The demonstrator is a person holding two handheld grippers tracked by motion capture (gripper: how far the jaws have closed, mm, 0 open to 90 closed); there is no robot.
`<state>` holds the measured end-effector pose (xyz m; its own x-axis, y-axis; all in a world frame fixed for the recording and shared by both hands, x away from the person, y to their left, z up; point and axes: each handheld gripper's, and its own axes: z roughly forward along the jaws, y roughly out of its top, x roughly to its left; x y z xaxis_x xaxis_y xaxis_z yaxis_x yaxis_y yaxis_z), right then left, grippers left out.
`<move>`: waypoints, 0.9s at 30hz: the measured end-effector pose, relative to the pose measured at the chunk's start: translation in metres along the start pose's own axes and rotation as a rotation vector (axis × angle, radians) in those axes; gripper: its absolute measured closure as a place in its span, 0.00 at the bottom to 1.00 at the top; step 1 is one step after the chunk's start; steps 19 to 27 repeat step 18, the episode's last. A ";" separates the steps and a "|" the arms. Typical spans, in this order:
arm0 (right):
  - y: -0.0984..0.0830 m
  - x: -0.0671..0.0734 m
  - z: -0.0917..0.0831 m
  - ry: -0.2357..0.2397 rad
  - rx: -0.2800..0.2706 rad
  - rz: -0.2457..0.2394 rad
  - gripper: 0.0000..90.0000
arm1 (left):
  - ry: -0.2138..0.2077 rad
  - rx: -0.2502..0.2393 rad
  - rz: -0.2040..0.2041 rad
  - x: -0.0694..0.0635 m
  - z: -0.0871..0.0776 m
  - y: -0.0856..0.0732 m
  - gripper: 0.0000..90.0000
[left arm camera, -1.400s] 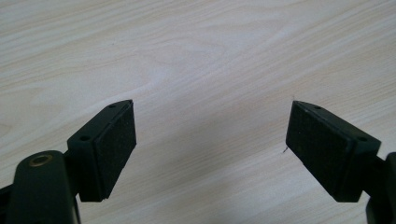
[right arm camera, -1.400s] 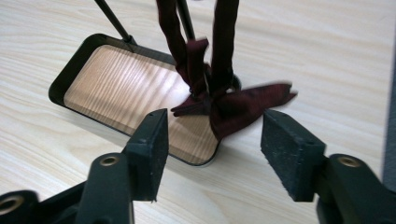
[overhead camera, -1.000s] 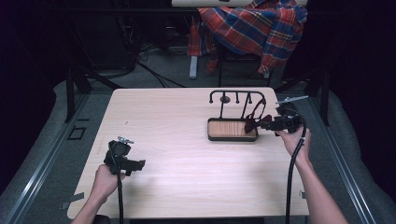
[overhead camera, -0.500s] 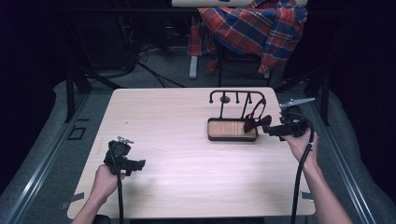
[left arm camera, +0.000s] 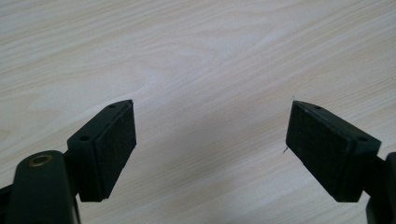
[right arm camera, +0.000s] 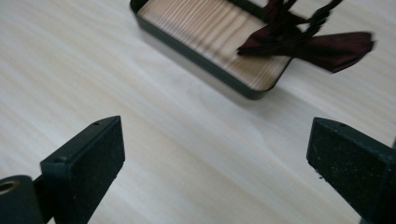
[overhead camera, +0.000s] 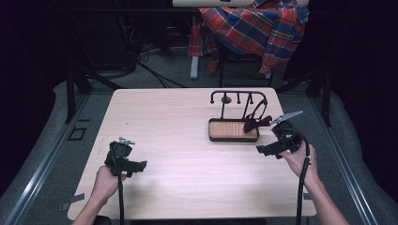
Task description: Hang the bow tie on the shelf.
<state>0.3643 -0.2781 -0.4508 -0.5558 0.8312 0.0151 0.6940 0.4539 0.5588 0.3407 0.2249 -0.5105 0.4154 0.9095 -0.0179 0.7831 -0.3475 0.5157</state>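
At right of centre in the high view, a dark red ribbon bow (overhead camera: 257, 121) hangs from the black hook rack (overhead camera: 238, 95) over its wooden tray (overhead camera: 230, 129). The right claw (overhead camera: 263, 150), jaws just opened wide and holding nothing, hovers near the tray, lower right. The left claw (overhead camera: 138, 165), jaws apart and empty, sits over bare tabletop (overhead camera: 178, 122), lower left.

Pale wood-grain rectangular table (overhead camera: 187, 136) lit brightly against a dark room.
Behind it, red, blue and white plaid cloth (overhead camera: 253, 28) draped over a dark-legged chair; black cables (overhead camera: 150, 70) trailing across grey carpeted floor (overhead camera: 42, 159); metal floor rails (overhead camera: 33, 187) flanking both sides; surroundings lost in shadow.
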 end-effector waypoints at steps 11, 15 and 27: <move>-0.020 0.027 0.011 0.051 0.102 -0.071 0.01 | 0.001 0.001 0.002 -0.001 0.000 0.000 0.18; -0.025 0.028 0.016 0.060 0.136 -0.077 0.00 | 0.002 0.001 0.004 -0.001 0.000 0.001 0.18; -0.026 0.025 0.020 0.060 0.150 -0.080 0.00 | 0.003 0.000 0.005 -0.001 0.001 0.001 0.18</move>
